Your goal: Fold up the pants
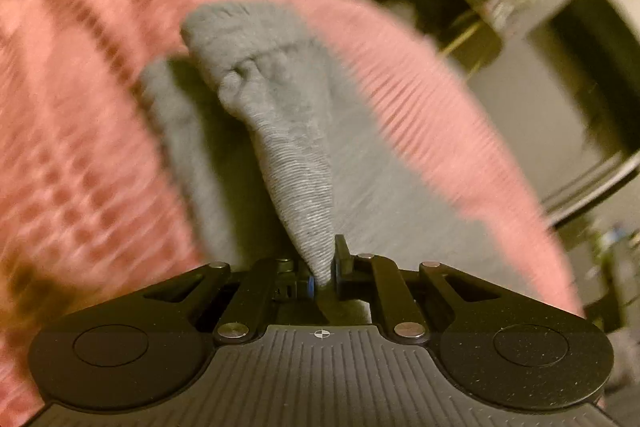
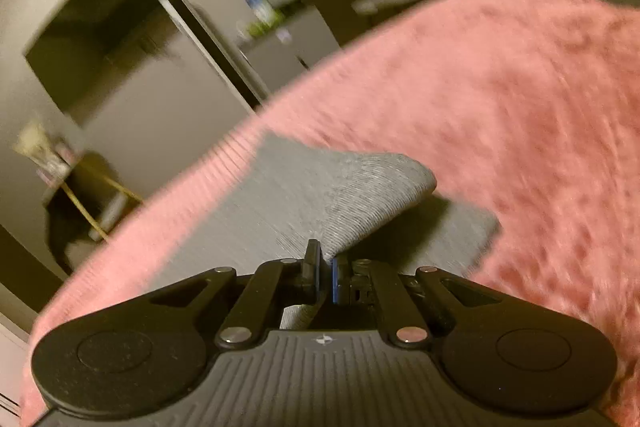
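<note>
Both tools are clenched on the grey pants (image 1: 288, 131), which lie on a pink blanket (image 1: 80, 107). From the left hand-held gripper (image 1: 325, 277) the pinched ridge runs toward 11 o'clock; from the right hand-held gripper (image 2: 325, 277) the lifted fold spreads toward 1 o'clock.

place: home, living area | evidence: fuzzy pink blanket (image 2: 500, 115) near | far grey cabinets (image 2: 304, 43) cluttered with blurred bottles, dark flat wall screen (image 2: 96, 27) left | dim warm light
</note>
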Action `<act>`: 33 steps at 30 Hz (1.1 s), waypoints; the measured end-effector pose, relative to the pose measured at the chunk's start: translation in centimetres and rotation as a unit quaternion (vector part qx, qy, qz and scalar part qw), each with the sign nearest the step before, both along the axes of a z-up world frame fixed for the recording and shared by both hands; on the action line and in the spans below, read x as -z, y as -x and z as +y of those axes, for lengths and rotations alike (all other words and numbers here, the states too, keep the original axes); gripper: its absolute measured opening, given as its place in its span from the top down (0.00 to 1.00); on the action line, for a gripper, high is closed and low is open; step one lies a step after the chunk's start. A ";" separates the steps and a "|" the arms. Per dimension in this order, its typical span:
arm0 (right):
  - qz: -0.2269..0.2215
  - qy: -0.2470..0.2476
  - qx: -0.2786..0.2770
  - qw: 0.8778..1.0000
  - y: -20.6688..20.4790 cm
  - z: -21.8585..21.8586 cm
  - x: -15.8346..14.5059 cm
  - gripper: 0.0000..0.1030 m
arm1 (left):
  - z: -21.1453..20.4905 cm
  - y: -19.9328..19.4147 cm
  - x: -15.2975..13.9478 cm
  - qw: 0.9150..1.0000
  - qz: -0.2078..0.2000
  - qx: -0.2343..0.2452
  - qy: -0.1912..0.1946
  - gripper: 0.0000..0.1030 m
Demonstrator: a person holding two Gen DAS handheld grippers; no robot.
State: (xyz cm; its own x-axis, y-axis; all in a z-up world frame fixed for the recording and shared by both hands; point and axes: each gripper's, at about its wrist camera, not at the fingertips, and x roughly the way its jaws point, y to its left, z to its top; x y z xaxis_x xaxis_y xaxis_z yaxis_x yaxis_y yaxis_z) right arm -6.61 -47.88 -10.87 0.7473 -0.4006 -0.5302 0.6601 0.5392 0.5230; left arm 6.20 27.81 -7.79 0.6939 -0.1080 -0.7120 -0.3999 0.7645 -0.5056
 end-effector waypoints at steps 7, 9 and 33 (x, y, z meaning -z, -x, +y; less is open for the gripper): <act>-0.051 -0.077 0.014 0.996 0.8 -1.8 1.2 0.88 | 1.1 0.4 0.3 0.999 -0.014 -0.030 0.020 0.78; -0.074 -0.112 0.022 0.991 1.1 -2.7 1.8 0.86 | 1.2 -0.2 0.2 0.999 -0.010 -0.035 0.030 0.78; 0.057 0.059 0.079 0.993 3.6 -1.2 -1.9 0.79 | 0.8 3.7 -4.4 0.986 0.018 -0.059 -0.157 0.43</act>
